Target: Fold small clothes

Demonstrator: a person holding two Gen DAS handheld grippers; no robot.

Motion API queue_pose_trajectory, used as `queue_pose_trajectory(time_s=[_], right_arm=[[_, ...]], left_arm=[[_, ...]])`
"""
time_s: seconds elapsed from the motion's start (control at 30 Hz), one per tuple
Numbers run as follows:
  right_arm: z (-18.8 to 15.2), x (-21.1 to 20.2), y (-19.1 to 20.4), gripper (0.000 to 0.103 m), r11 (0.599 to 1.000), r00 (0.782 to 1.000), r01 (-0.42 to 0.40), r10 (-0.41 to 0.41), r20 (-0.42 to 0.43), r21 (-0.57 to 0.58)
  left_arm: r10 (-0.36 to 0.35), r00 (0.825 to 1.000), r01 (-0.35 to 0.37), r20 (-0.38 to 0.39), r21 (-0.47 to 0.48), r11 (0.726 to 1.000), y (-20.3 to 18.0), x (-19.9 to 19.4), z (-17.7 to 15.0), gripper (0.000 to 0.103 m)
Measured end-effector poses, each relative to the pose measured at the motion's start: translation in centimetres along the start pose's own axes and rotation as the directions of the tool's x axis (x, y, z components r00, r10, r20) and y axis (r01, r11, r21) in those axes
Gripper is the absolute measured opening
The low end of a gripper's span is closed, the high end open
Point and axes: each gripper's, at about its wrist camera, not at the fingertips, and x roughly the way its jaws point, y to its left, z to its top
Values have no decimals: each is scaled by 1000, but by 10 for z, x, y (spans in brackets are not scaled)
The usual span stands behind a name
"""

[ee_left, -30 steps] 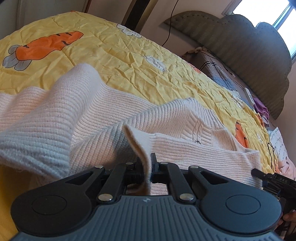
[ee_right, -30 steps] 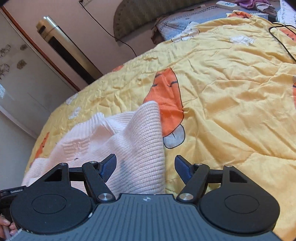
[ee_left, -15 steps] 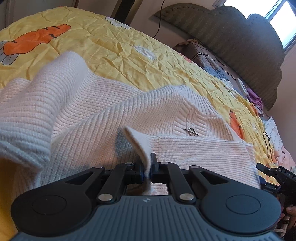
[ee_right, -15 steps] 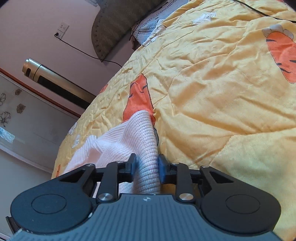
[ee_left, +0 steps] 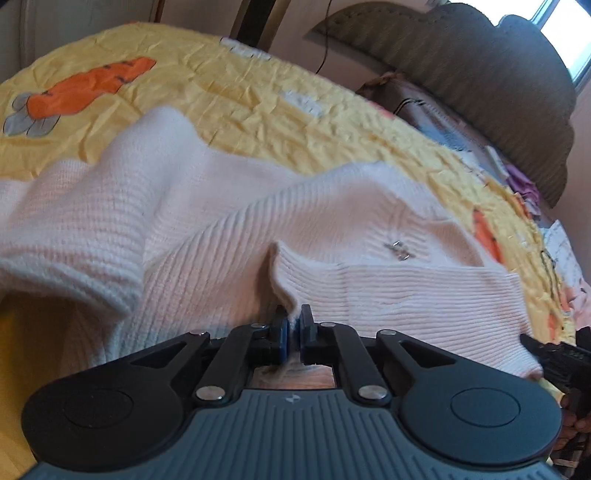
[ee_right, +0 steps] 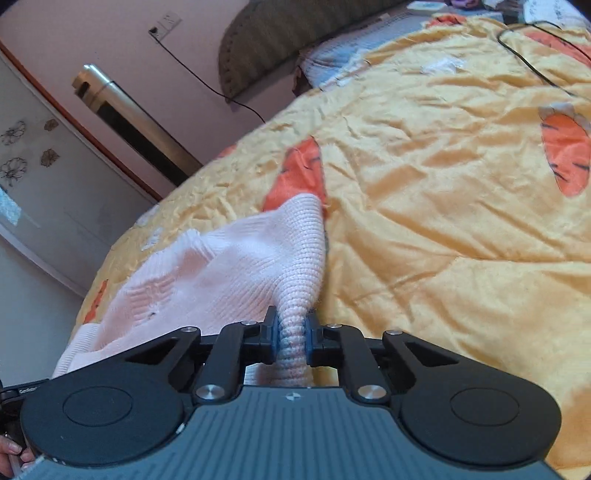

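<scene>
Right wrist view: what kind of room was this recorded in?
Most likely a bedroom: a bed under a yellow carrot-print quilt, a padded headboard with a pillow against it, and a pink knit sweater lying on top.

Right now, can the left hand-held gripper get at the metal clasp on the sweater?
Probably not as is: the left hand-held gripper is shut on the sweater hem. The metal clasp lies uncovered just ahead, so only the grip stands in the way.

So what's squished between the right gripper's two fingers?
A bunched ridge of the pink knitted sweater sits there, pinched by the right gripper. The right wrist view shows it; the yellow carrot quilt lies beyond.
</scene>
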Motion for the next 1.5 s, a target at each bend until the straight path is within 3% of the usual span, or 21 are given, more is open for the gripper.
queue_pose_trajectory(time_s=[0.13, 0.2, 0.33, 0.37, 0.43, 0.47, 0.5, 0.6, 0.67, 0.73, 0.8, 0.87, 0.97, 1.03, 1.1, 1.17, 1.33, 1.37, 1.4, 1.43, 1.5], right_arm=[[-1, -4, -10, 23, 992, 998, -64, 63, 11, 108], [4, -16, -3, 26, 996, 998, -41, 36, 59, 85], [18, -41, 29, 27, 997, 984, -75, 75, 162, -11], [21, -41, 40, 34, 994, 983, -102, 107, 152, -38], [22, -31, 67, 51, 987, 985, -114, 127, 113, -117], [20, -21, 80, 63, 981, 989, -100, 117, 94, -167], [16, -12, 90, 64, 974, 992, -75, 94, 82, -213], [-5, 22, 112, 58, 939, 999, 36, -23, 43, -341], [-21, 44, 109, 53, 915, 993, 99, -115, -16, -391], [-36, 45, 101, 52, 900, 995, 95, -95, 22, -426], [-40, 41, 98, 52, 896, 996, 87, -81, 32, -436], [-37, 37, 99, 53, 905, 997, 81, -79, 22, -418], [-32, 30, 99, 66, 938, 999, 51, -44, 28, -344], [-38, 34, 94, 74, 940, 999, 25, -15, 31, -340], [-50, 38, 96, 79, 918, 998, 26, 2, 69, -396], [-61, 40, 101, 91, 892, 996, 27, 14, 88, -451], [-66, 47, 110, 100, 865, 996, 46, -1, 90, -500], [-66, 46, 108, 99, 870, 996, 36, 10, 90, -492], [-64, 45, 106, 99, 879, 996, 19, 27, 89, -477], [-63, 43, 103, 99, 887, 995, 4, 42, 89, -462], [-62, 42, 99, 100, 896, 994, -16, 62, 90, -443]], left_arm=[[-7, 999, 6, 43, 8, 1000, -2, -17, -5, 8], [18, 995, -20, 94, 19, 1000, -1, -36, -7, 8], [36, 964, -39, 265, 8, 999, -8, -68, -7, 18], [10, 963, -15, 270, 18, 1000, -14, -68, -6, 24], [-60, 970, 46, 236, 63, 997, -31, -58, -7, 55], [-73, 973, 53, 220, 96, 994, -43, -50, -11, 57], [-81, 975, 53, 208, 138, 989, -52, -41, -15, 57], [4, 996, -18, 86, 161, 987, -55, 5, -24, 52], [4, 988, -40, 156, 226, 973, -54, 9, -34, 46], [5, 991, -40, 133, 260, 965, -56, 3, -33, 46], [-58, 990, 27, 126, 233, 972, -48, -18, -21, 46], [-121, 968, 72, 218, 222, 972, -35, -49, -4, 46], [-59, 942, 7, 329, 157, 988, -7, -75, 42, 59], [21, 948, -63, 317, 123, 990, 16, -67, 81, 67], [105, 973, -135, 207, 134, 982, 32, -42, 113, 67], [118, 987, -136, 111, 172, 976, 44, -19, 128, 67], [194, 980, -195, 35, 295, 935, 45, 19, 121, 67], [211, 977, -211, 35, 324, 922, 44, 25, 115, 61], [227, 973, -223, 31, 346, 911, 42, 29, 111, 23], [225, 974, -214, 14, 362, 907, 41, 33, 108, 15], [224, 973, -228, 54, 373, 900, 38, 28, 107, 14]])
